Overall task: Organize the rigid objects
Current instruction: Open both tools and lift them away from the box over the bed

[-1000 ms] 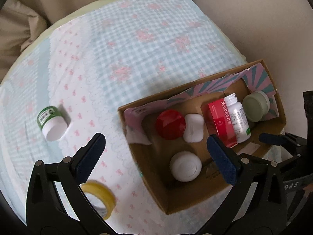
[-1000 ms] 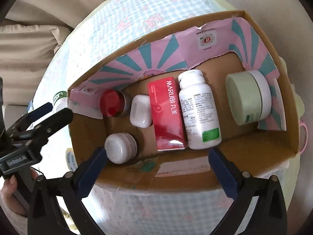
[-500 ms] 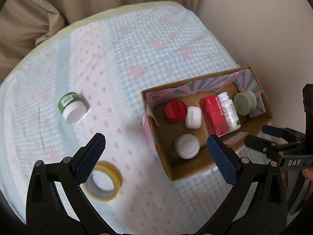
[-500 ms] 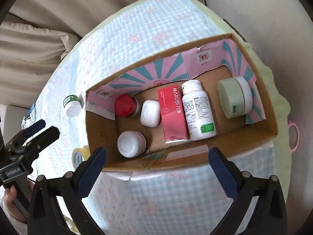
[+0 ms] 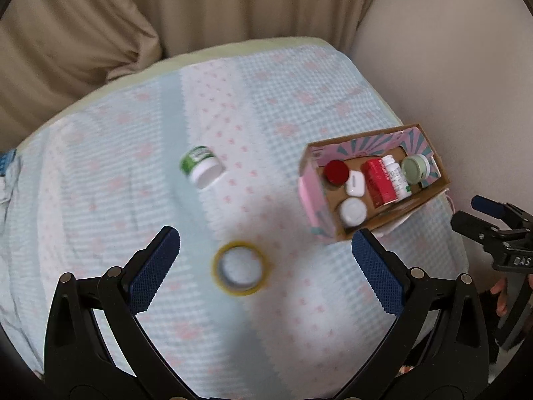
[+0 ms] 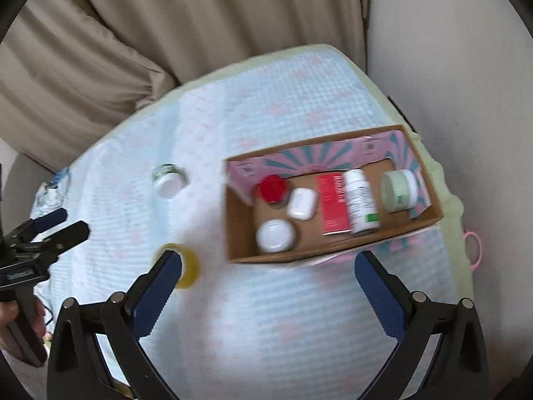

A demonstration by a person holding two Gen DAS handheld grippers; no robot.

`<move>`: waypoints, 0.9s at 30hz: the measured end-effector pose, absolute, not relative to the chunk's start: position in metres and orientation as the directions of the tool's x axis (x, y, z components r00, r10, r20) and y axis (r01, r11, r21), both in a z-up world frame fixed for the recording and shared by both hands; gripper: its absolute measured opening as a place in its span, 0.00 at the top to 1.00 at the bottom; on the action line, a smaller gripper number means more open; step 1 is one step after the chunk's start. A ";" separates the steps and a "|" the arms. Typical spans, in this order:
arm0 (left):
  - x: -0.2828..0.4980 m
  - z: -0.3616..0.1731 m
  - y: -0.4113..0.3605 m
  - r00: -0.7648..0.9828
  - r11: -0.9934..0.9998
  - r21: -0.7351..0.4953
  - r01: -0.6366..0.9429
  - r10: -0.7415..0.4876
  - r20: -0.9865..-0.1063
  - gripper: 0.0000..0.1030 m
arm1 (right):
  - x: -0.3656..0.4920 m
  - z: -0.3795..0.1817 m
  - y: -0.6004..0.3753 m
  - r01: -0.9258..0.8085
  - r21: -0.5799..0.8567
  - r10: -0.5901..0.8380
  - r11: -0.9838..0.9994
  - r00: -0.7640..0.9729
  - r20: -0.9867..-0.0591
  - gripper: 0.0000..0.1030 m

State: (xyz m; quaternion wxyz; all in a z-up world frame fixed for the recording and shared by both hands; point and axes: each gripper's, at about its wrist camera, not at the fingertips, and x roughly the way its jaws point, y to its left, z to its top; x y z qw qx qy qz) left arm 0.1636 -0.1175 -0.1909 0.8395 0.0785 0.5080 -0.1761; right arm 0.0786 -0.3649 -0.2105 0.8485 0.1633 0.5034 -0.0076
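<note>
A pale blue checked cloth [image 5: 233, 106] with pink flower and bow prints covers the desk [image 5: 110, 81], whose light green edge shows along the far side. Behind it hang beige curtains [image 5: 166, 10], and a plain cream wall [image 5: 449, 50] stands to the right.

A cardboard box [image 6: 240, 230] with pink and teal sunburst flaps sits near the right edge of the cloth. Inside it lie a red-lidded jar [image 6: 272, 189], a small white case [image 6: 301, 203], a white-lidded jar [image 6: 274, 236], a red carton [image 6: 334, 209], a white pill bottle [image 6: 360, 201] lying on its side just beside the carton, and a pale green jar [image 6: 398, 190] at the right end.

Outside the box, a green-labelled jar with a white lid [image 5: 201, 166] lies tipped on the cloth, well apart from the box. A roll of yellow tape [image 5: 240, 268] lies flat nearer the camera, between the jar and the box.

The left gripper [image 5: 265, 266] hangs above the cloth with its blue-padded fingers spread wide and nothing between them; the tape roll shows in the gap below. The right gripper [image 6: 268, 283] is likewise wide open and empty, above the near side of the box. A hand [image 6: 13, 320] holds the left gripper's handle at the left edge of the right wrist view.
</note>
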 end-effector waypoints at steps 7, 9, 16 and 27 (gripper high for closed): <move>0.150 -0.172 -0.035 0.444 0.928 -0.065 0.366 -0.235 -0.864 0.00 | 0.065 -0.196 -0.280 0.145 0.232 0.128 0.962 0.513 -0.849 0.00; 0.149 -0.170 -0.011 0.445 0.927 -0.068 0.369 -0.240 -0.863 0.00 | 0.062 -0.196 -0.257 0.147 0.228 0.123 0.962 0.512 -0.850 0.00; 0.163 -0.167 0.053 0.450 0.912 -0.086 0.401 -0.278 -0.849 0.00 | 0.062 -0.198 -0.186 0.168 0.153 0.053 0.974 0.483 -0.874 0.00; 0.225 -0.212 0.073 0.417 0.860 -0.043 0.509 -0.290 -0.861 0.00 | 0.069 -0.243 -0.121 0.242 0.079 -0.028 0.967 0.410 -0.912 0.00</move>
